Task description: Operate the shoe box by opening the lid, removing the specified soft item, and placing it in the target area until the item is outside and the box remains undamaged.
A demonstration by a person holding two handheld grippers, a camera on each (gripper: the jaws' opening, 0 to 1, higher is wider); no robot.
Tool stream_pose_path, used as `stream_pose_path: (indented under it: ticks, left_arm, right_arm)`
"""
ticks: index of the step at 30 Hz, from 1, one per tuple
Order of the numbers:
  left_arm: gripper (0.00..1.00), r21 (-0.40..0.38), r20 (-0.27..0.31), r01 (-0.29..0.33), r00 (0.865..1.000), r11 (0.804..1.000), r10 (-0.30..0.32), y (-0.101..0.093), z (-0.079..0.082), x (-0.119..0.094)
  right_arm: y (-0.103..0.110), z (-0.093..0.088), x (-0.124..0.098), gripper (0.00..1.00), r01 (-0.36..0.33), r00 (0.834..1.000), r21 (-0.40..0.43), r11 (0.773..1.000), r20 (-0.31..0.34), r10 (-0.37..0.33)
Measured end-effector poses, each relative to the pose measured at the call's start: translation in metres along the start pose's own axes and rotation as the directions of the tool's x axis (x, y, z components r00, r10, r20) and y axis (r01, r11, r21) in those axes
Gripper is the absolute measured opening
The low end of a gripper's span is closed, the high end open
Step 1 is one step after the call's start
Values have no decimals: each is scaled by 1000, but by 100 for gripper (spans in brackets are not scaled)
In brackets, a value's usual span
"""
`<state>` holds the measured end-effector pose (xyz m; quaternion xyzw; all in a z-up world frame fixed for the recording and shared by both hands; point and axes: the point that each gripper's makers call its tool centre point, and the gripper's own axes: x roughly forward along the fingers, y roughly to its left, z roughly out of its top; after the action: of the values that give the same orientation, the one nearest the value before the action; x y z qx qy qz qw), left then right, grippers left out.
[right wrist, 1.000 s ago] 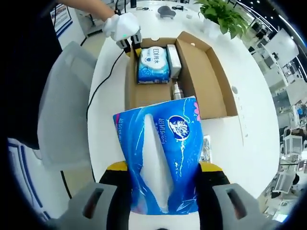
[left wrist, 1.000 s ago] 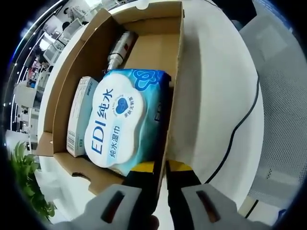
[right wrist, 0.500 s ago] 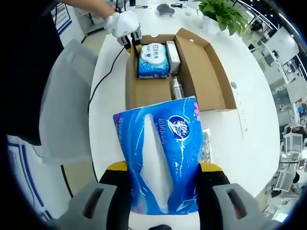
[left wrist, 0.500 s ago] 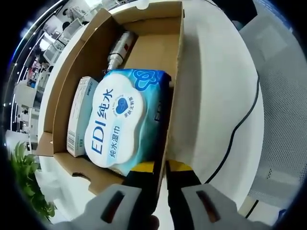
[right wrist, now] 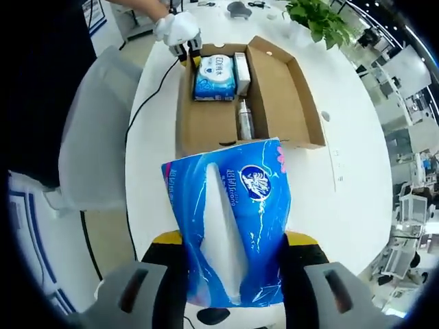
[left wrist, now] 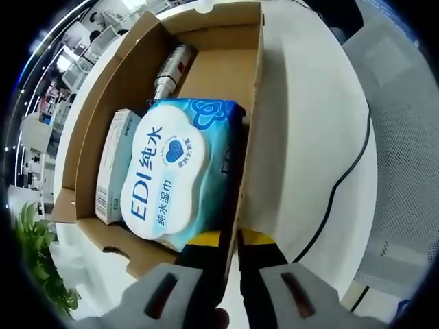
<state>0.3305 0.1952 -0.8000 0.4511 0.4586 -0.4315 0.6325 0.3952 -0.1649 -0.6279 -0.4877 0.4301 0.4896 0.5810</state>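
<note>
A blue tissue pack point(right wrist: 230, 226) is being gripped between the closed fingers of the right gripper point(right wrist: 233, 274) and is being held in the air, outside the shoe box point(right wrist: 206, 123), above the white surface point(right wrist: 336, 205). Across the box, one side wall is being pinched by the closed fingers of the left gripper point(left wrist: 230, 250), apparently to steady the box. The lid point(right wrist: 285, 96) is lying folded open, and a wet wipes pack point(left wrist: 168, 181), a small carton point(left wrist: 116, 164) and a metal cylinder point(left wrist: 171, 68) are resting inside.

The soft pack is being squeezed hard enough to bulge; a loose grip could let it slip before the target area is being reached, and which spot that is cannot be told. The thin cardboard wall could be creased or torn if the box is being dragged or twisted by the left gripper. A black cable point(left wrist: 343, 185) is trailing across the surface beside the box and could be snagged. A grey chair point(right wrist: 96, 137) is standing just beside the surface.
</note>
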Motion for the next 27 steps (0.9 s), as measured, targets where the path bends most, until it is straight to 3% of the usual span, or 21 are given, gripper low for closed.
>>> stream_pose_path:
  ticks: [7,20,24,27]
  left_arm:
    - [6,-7,-2,0,1000,1000,0,0,0,0]
    - [5,-3,-11,22,1000,1000,-22,-1,-1,-1]
    - [5,0,-12,30,999,1000,-30,-2,-1,-1]
    - [5,-3,-10,25,1000,1000,-25,-2,-1,-1]
  right_arm:
    - [-15,-2,-9,50,2,1000,-53,999,-8,-3]
    - [-28,-1,14,50,-8,1000,-82,997,29,11]
    - [-35,-11,18,50,-10,1000,-106,994,6,10]
    - [-40,-15,21,50,-11,1000,-68,998,17,12]
